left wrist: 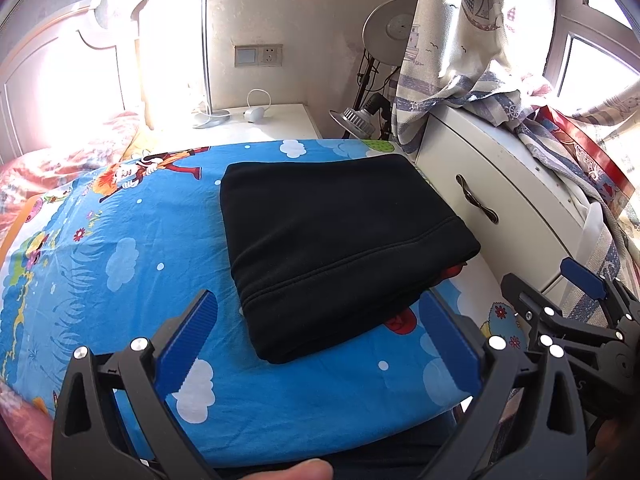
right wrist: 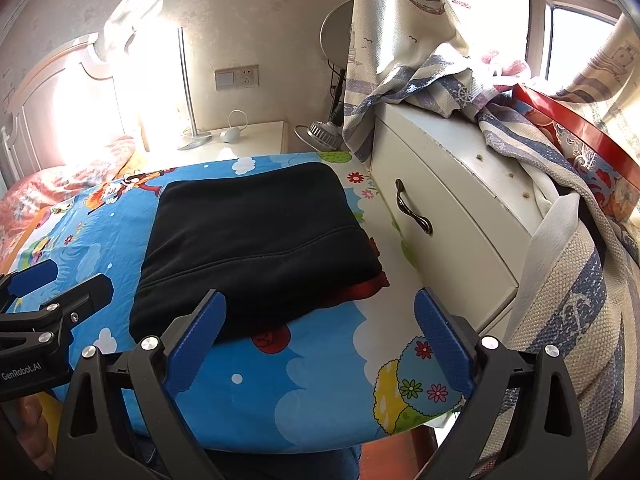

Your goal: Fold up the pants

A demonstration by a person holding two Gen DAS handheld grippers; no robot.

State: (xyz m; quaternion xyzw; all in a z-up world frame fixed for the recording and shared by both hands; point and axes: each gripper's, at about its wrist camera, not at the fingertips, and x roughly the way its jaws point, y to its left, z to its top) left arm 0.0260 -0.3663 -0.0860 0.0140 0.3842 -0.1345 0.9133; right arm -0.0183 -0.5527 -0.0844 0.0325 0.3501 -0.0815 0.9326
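Neatly folded, the black fleece pants (left wrist: 340, 248) lie as a thick rectangle on the blue cartoon-print sheet (left wrist: 120, 248).

Just beside the pants, on their far-right side, stands the cream bedside cabinet with a dark metal handle (right wrist: 414, 210); a striped sailboat-print curtain (right wrist: 420, 60) drapes over its top. Both claws hang near the pants' front edge, clear of the cloth: the left gripper (left wrist: 320, 344) is spread wide and empty, and the right gripper (right wrist: 320, 340) likewise gapes with nothing between its blue pads (right wrist: 444, 344).

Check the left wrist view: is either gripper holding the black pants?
No, the folded black pants lie free on the blue sheet, with both grippers open.
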